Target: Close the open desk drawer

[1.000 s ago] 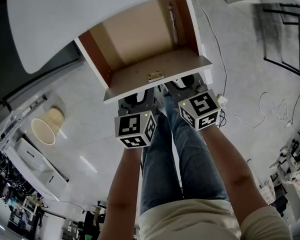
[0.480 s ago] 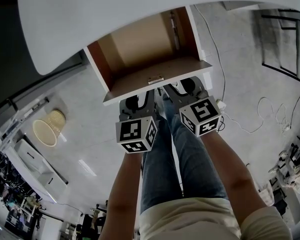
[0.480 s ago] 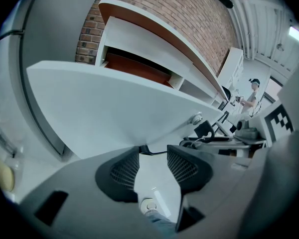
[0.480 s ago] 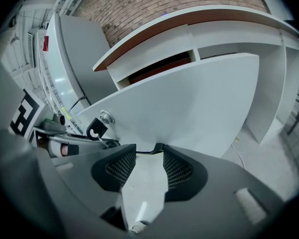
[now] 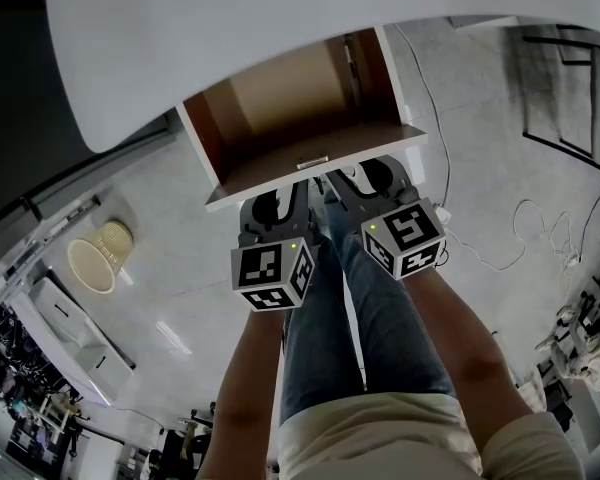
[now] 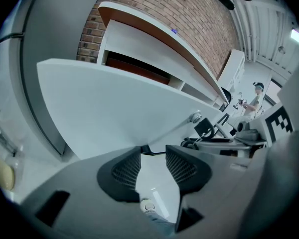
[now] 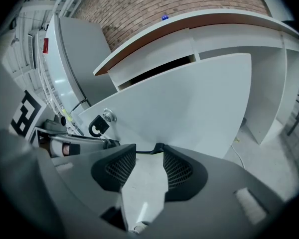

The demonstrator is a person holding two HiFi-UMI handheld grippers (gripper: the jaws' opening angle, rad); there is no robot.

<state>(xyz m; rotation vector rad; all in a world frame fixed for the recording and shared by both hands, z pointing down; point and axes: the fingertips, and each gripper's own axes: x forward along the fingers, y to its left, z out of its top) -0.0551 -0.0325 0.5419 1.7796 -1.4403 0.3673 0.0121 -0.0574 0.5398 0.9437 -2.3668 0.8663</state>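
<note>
The open drawer [image 5: 280,98] juts out below the tabletop's [image 5: 280,38] near edge; left tongs [image 6: 154,151] and right tongs [image 7: 149,148] meet its white front's lower edge, both released and empty; the left jaws have just been narrowing.

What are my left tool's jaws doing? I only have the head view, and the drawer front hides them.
Observer: The left tool has its jaws apart. They have just been closing, with nothing between them. Its tips sit at the lower edge of the drawer front; I can't confirm contact.
Operator: And the right one?
Observer: The right tool is open and empty too, with its tips at that same lower edge.
</note>
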